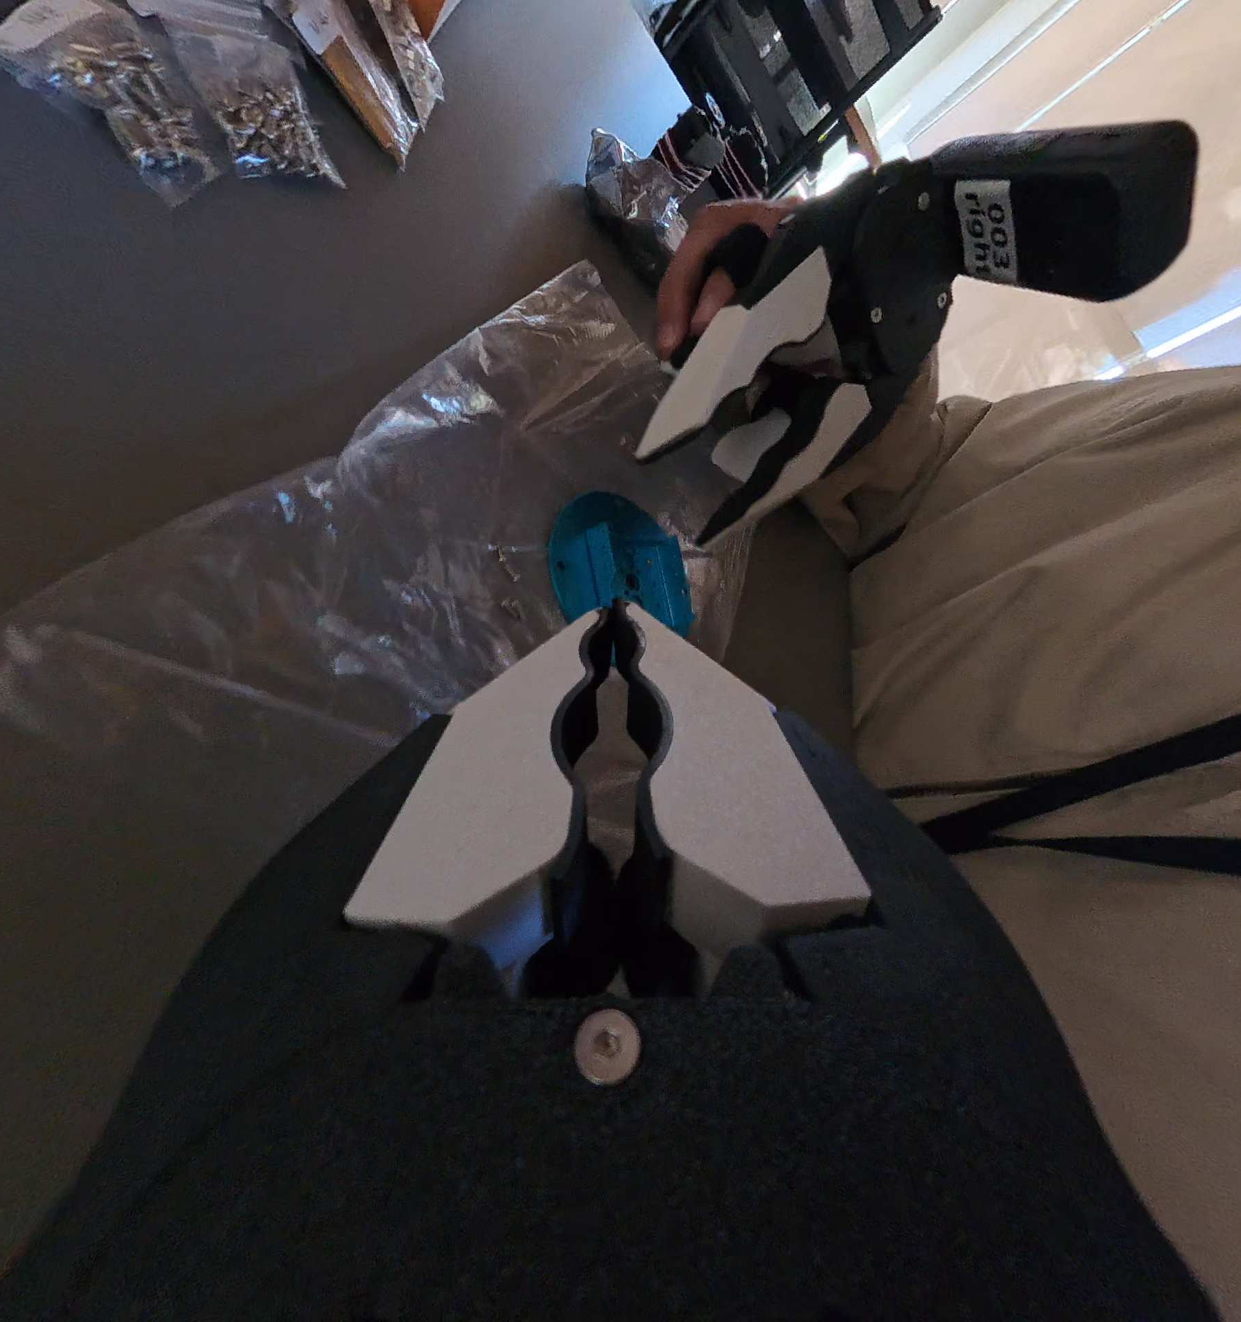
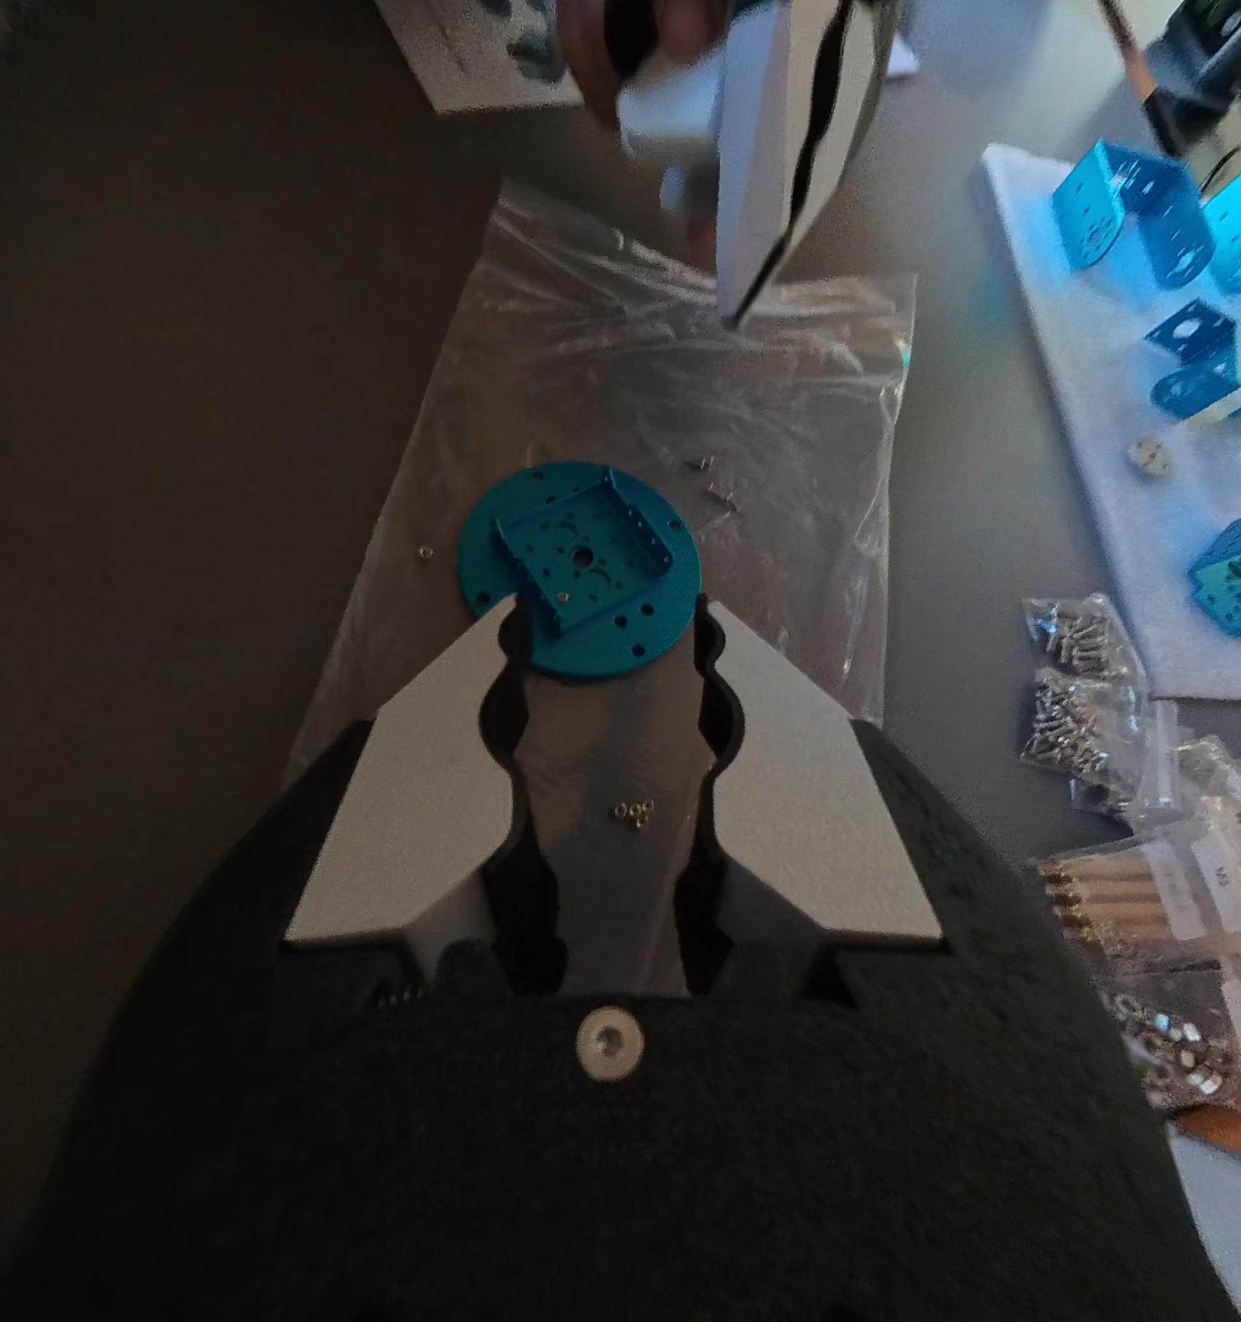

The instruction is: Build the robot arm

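- Fingers first: the left gripper (image 1: pixel 616 608) has its two nearly together at the tips, only a thin slit between them, seemingly nothing pinched, though the very tip is hard to read.
- It's hovering at the near edge of the blue round plate (image 2: pixel 579 570), which lies flat on a clear plastic bag (image 2: pixel 674 400), a square bracket sitting on top.
- The right gripper (image 2: pixel 609 608) has its fingers well apart, straddling the plate's near rim. My read: lined up to close on it.
- Loose screws (image 2: pixel 714 483) and small nuts (image 2: pixel 635 812) are scattered on the bag; I'd say it's there to catch them.
- Off to the side: more blue brackets (image 2: pixel 1161 222) and bagged hardware (image 2: pixel 1075 687).
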